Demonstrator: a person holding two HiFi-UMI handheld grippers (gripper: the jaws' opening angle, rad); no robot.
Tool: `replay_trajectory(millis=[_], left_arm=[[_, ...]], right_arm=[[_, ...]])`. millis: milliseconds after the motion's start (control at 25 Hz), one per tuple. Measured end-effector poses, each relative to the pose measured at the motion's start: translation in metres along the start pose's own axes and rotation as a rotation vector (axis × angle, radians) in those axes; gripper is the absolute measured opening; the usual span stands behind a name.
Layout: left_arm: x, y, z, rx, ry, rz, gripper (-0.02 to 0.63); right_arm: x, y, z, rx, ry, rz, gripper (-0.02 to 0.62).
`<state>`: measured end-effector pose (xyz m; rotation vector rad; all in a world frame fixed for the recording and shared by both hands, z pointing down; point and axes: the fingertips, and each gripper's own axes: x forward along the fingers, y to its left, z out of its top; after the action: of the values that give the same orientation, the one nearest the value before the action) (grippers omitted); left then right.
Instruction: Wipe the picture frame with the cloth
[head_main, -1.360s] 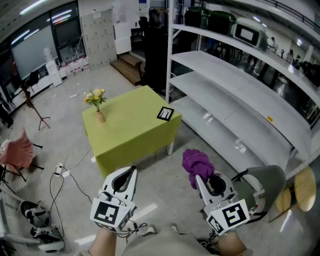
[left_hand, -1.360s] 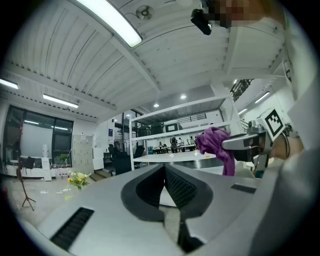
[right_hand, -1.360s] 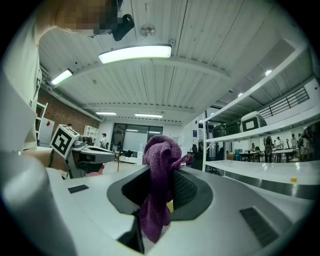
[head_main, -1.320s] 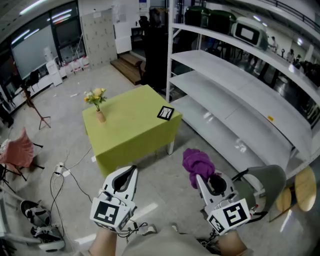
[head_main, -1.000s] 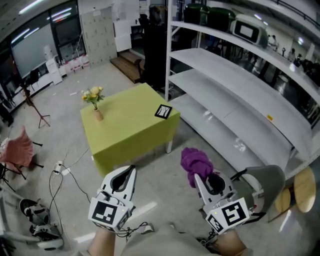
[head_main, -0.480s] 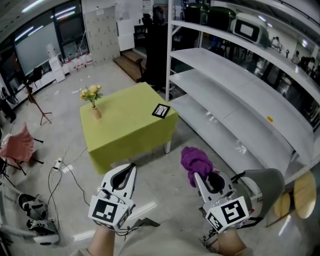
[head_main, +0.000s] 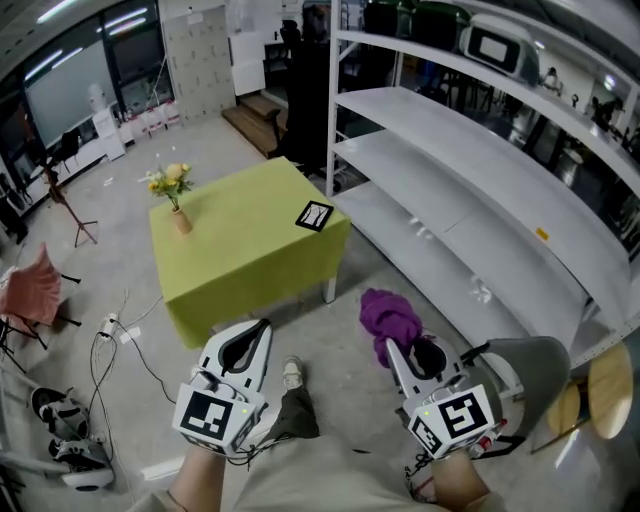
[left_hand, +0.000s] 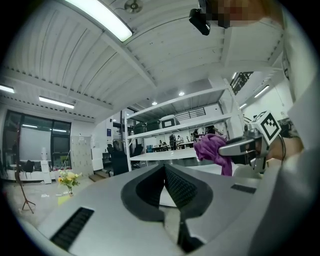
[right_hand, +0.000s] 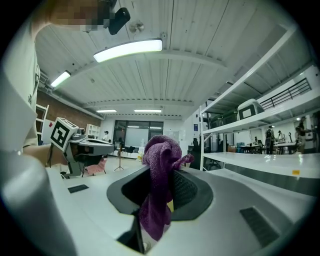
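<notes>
White hand-held grippers (head_main: 261, 327) (head_main: 393, 347), black-and-white marker cubes (head_main: 212, 418)

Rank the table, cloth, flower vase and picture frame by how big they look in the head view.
1. table
2. cloth, though it sits nearest the camera, which inflates it
3. flower vase with its flowers
4. picture frame, only slightly smaller than the flower vase

A low table (head_main: 240, 250) draped in yellow-green cloth stands on the grey floor (head_main: 120, 150), with a small vase (head_main: 180, 220) of yellow flowers (head_main: 168, 180) near its far left corner. Just beside it on the right runs long white shelving (head_main: 450, 150). A pink cloth (head_main: 28, 292) lies over a chair at left, and a white power strip (head_main: 107, 326) with cables lies near it.
</notes>
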<state>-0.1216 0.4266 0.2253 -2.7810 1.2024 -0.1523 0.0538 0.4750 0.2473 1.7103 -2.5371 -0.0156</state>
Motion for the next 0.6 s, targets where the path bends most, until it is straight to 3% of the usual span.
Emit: replay_trajectory(millis=[200, 320, 600], left_arm=[[0.035, 0.014, -0.019, 0.011, -0.002, -0.022, 0.008], [0.058, 0.024, -0.025, -0.003, -0.002, -0.045, 0.008], [0.118, 0.083, -0.039, -0.026, 0.021, -0.058, 0.008]], right_arm=[[0.024, -0.018, -0.014, 0.021, -0.003, -0.02, 0.104], [0.045, -0.026, -0.02, -0.019, 0.035, -0.007, 0.104], [0.129, -0.046, -0.033, -0.022, 0.092, 0.014, 0.106]])
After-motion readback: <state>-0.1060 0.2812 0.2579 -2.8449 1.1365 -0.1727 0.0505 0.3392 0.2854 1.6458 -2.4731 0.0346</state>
